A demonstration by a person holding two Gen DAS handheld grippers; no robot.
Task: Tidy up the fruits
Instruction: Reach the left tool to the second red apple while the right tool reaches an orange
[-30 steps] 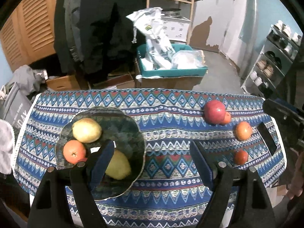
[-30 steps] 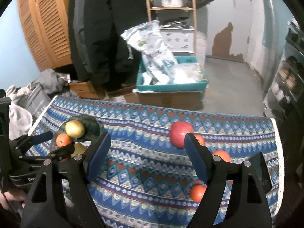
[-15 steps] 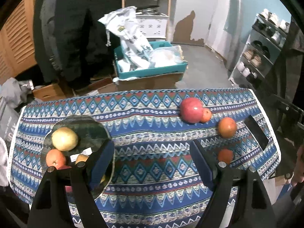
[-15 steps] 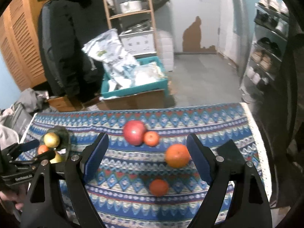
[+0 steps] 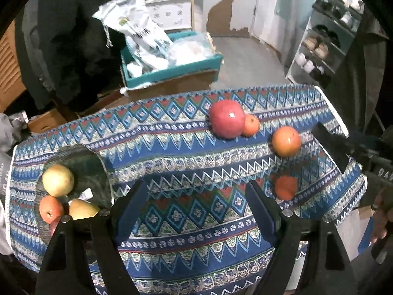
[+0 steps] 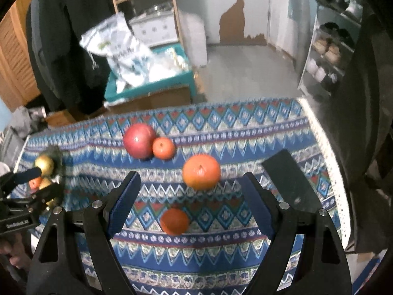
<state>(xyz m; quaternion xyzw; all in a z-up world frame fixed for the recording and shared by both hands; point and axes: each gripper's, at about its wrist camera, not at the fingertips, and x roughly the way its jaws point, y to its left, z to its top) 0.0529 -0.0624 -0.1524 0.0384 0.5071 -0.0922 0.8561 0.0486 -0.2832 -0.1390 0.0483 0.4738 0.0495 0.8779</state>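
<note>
— While both tools hang over the patterned cloth [image 6: 245,132], how do the jaws stand?
— The right gripper [image 6: 190,198] is spread wide and empty, a small orange [image 6: 175,221] between its fingers. The left gripper [image 5: 196,205] is spread wide too, holding nothing.
— And the fruit?
— A red apple [image 5: 227,118] touches a tangerine [image 5: 250,125], a big orange [image 5: 286,140] nearby. A yellow apple [image 5: 58,180] lies on the dark plate [image 5: 91,164] at the left.

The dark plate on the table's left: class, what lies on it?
On the plate lie a yellow apple, an orange and a pear; the left gripper covers its near edge.
</note>
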